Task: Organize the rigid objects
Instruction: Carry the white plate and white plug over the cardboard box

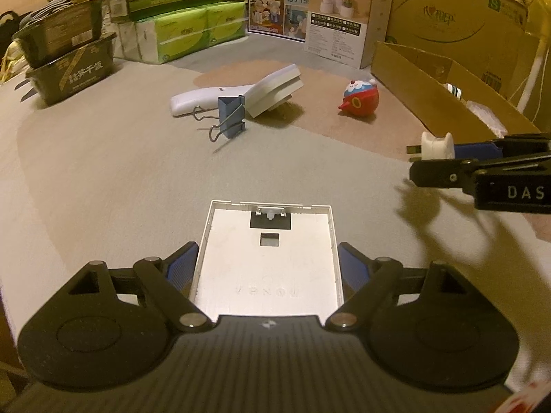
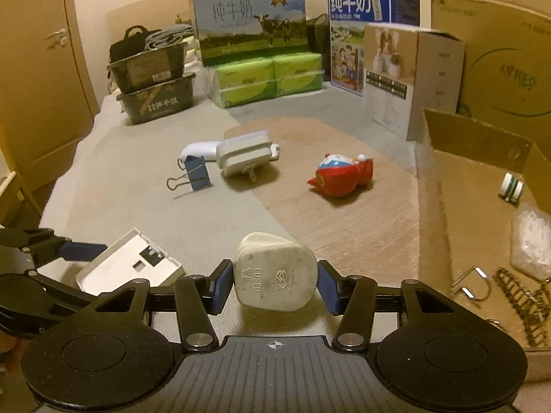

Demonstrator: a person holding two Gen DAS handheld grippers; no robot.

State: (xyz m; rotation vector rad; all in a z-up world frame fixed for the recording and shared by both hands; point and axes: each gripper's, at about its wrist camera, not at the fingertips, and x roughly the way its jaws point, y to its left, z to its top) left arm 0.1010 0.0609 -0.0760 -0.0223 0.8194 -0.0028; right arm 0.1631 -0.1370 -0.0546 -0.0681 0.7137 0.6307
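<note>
My left gripper [image 1: 268,251] is shut on a white square cover plate [image 1: 268,265], its blue pads against the plate's two sides; the hollow back faces up. The plate [image 2: 127,261] also shows at lower left in the right wrist view. My right gripper [image 2: 274,268] is shut on a white fused plug [image 2: 275,272], held just above the grey cover. In the left wrist view that plug [image 1: 437,144] sticks out of the right gripper [image 1: 430,158] at the right edge. Further off lie a blue binder clip [image 1: 232,113], a white adapter [image 1: 275,91] leaning on a long white device [image 1: 206,98], and a red and blue toy [image 1: 360,98].
An open cardboard box [image 2: 482,144] at the right holds a metal hook [image 2: 471,282], a spring [image 2: 520,296] and a plastic bag [image 2: 530,244]. Stacked black tubs [image 2: 155,96] stand at the back left. Milk cartons [image 2: 248,20], green tissue packs [image 2: 268,79] and a product box [image 2: 406,79] line the back.
</note>
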